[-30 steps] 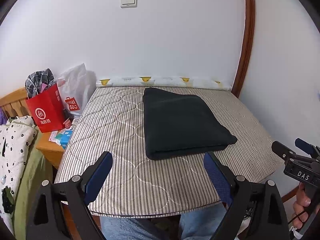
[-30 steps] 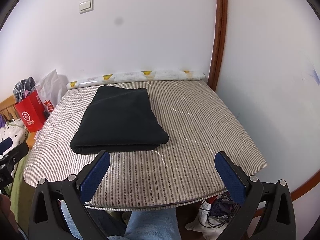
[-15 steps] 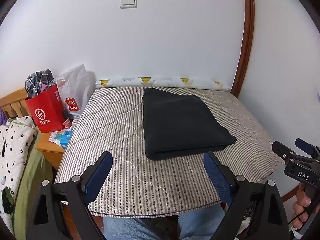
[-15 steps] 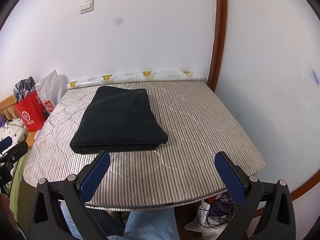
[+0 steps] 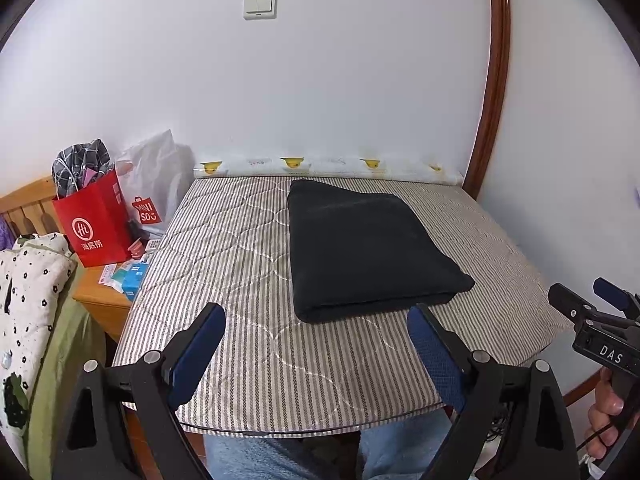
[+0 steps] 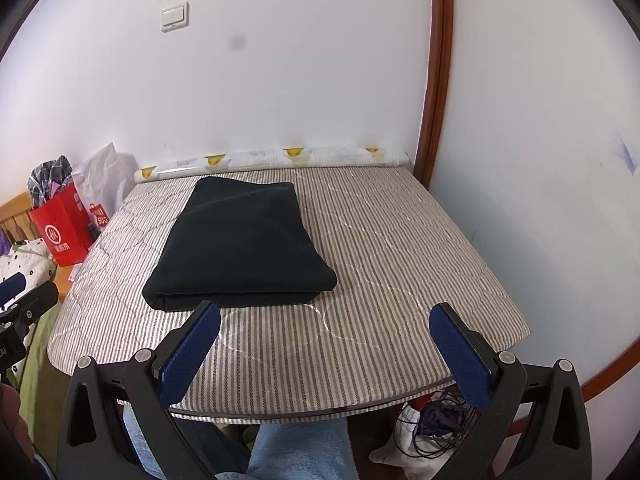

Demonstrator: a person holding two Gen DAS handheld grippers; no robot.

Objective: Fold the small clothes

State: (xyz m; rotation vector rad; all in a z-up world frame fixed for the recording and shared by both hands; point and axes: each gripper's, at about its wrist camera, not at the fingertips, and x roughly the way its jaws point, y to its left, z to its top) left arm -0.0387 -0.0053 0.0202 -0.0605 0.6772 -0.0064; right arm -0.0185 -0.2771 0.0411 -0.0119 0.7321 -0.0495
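White walls surround the striped counter (image 5: 248, 344), where the black cloth (image 5: 360, 248) lies folded; both tools (image 5: 316, 322) (image 6: 324, 322) hover released before the cloth, so folding seems finished and only withdrawal remains.

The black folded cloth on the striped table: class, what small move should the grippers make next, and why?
Probably none on the black folded cloth: it lies flat, squared. Both the left gripper and right gripper are open, empty and short of it, so drawing back seems best.

cloth (image 5: 368, 248): black | mattress (image 5: 240, 264): grey-white stripes | bag (image 5: 94, 224): red
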